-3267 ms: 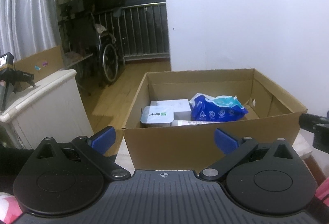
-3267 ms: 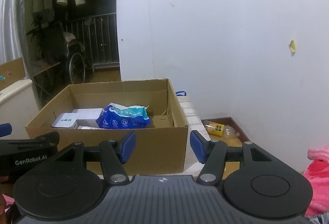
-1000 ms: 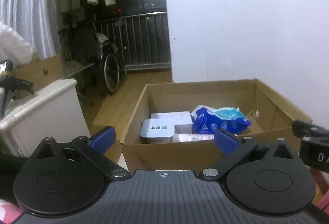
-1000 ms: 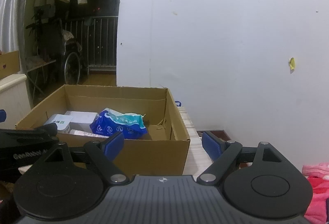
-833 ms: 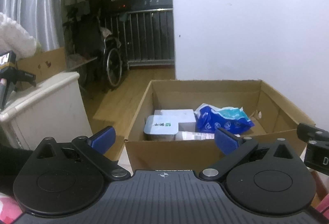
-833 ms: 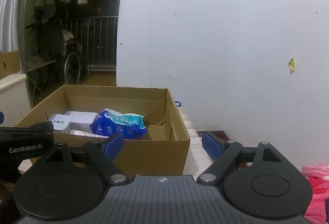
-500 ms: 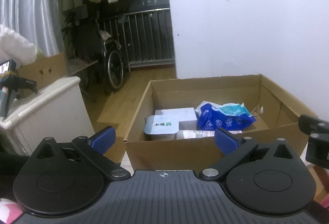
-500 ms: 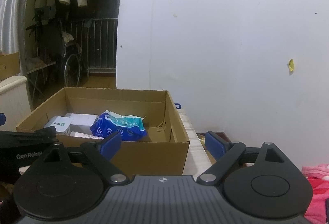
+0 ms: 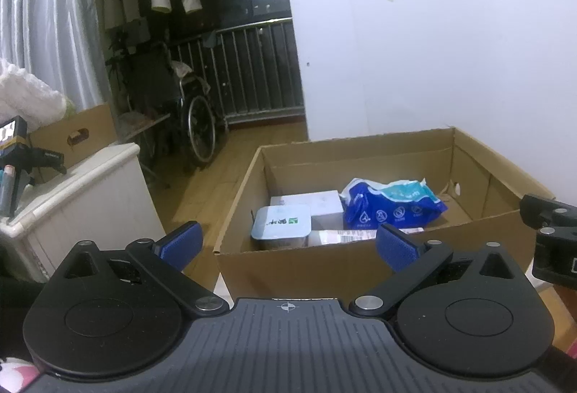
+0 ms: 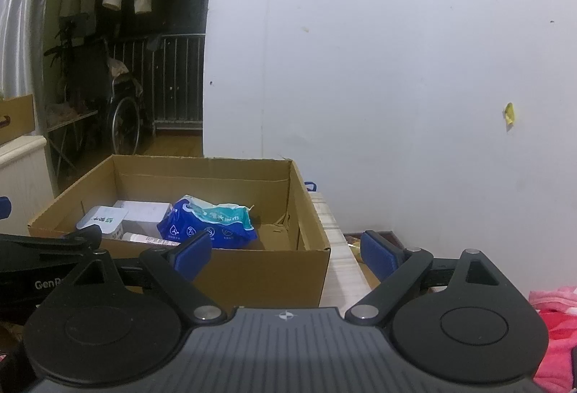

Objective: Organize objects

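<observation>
1. Cardboard box (image 9: 360, 270), the largest thing here, is light and open-topped; a careless reach over its near wall could, I judge, shove it along or crush that wall, because both tools sit low in front of it.
2. Blue wipes packet (image 9: 391, 203) lies in the middle of the box floor; being soft and crinkly, it may slip from a shallow pinch.
3. White carton (image 9: 312, 203) sits at the box's left rear, touching the lidded tub (image 9: 281, 221) in front of it; grabbing one could drag the other.
4. Flat labelled tube or pack (image 9: 346, 235) lies along the near wall, partly hidden, so hard to reach cleanly.
5. Left tool (image 9: 286, 243) stands wide with nothing between its fingers, short of the box.
6. Right tool (image 10: 286, 248) is wide and empty too, near the box's right corner; the two tools could knock together.
</observation>
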Motion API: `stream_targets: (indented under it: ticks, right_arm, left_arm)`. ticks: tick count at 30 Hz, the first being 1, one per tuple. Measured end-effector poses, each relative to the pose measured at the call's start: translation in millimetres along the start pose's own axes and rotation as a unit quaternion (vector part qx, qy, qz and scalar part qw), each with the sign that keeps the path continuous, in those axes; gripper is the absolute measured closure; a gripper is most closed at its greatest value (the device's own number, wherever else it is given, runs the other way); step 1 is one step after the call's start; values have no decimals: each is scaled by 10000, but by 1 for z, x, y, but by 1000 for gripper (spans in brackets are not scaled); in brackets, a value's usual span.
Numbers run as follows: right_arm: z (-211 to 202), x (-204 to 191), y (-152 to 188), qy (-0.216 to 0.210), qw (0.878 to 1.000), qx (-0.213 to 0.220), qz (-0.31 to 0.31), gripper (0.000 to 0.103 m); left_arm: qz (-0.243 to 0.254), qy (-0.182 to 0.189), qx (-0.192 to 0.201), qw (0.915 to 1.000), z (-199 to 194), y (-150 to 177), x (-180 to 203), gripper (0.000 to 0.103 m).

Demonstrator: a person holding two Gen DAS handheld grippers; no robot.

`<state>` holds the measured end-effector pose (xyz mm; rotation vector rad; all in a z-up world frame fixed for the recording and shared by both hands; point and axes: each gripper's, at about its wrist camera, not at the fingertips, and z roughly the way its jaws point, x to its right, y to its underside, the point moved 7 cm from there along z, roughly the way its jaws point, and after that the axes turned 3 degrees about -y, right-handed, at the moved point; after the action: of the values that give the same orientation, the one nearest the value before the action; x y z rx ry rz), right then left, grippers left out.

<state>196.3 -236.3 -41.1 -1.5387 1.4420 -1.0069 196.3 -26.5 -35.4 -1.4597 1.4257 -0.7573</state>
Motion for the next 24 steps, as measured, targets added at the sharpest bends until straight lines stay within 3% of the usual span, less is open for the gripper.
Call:
stream_targets:
  ticks: [24]
  right_arm:
    - [-2,-3,1,4,10000,20,-51,9]
  left_arm:
    - [12,7,-16,10000,2,1,0,0]
